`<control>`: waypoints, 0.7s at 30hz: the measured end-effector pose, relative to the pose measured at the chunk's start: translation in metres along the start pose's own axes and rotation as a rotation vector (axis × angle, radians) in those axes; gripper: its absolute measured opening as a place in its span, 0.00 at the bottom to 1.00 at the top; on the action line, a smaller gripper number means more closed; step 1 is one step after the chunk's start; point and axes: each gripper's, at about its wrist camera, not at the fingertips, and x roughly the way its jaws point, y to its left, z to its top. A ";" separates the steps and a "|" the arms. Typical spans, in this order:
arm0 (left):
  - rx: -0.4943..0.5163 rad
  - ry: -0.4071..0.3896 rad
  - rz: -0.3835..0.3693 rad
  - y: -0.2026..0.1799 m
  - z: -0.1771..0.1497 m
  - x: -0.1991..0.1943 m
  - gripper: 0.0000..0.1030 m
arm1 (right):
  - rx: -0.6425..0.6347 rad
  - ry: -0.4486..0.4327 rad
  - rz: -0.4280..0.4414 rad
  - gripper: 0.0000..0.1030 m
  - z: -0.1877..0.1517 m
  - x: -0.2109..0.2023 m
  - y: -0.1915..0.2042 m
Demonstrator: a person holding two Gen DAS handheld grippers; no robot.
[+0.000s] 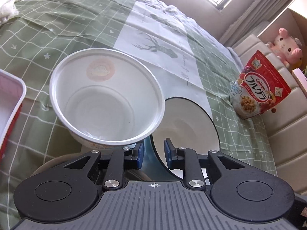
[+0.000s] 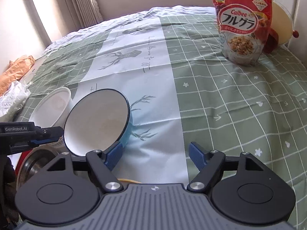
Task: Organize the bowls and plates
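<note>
A white disposable bowl (image 1: 106,99) sits tilted just ahead of my left gripper (image 1: 153,153); it also shows in the right wrist view (image 2: 51,109). A blue bowl with a white inside and dark rim (image 1: 189,126) leans on its side beside it, also seen in the right wrist view (image 2: 97,120). My left gripper stands partly open, its fingers on either side of the blue bowl's rim, not clamped. My right gripper (image 2: 156,155) is open and empty, its left pad (image 2: 114,154) near the blue bowl's base. A grey plate (image 2: 38,163) lies under the bowls.
The bowls rest on a bed with a green checked cover (image 2: 230,99). A red Calbee cereal bag (image 2: 242,23) stands at the far right, also in the left wrist view (image 1: 259,84). A pink-and-white tray (image 1: 9,103) lies at left. A pink plush (image 1: 287,46) sits beyond the headboard.
</note>
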 end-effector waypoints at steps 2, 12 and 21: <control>0.009 0.042 -0.016 -0.002 0.003 0.013 0.27 | -0.013 0.035 0.051 0.77 0.013 0.015 0.001; 0.050 0.055 0.017 -0.007 0.011 0.038 0.30 | 0.152 0.254 0.231 0.48 0.033 0.100 -0.006; 0.208 0.066 -0.002 -0.052 -0.007 0.031 0.35 | 0.072 0.169 0.136 0.34 0.014 0.064 -0.014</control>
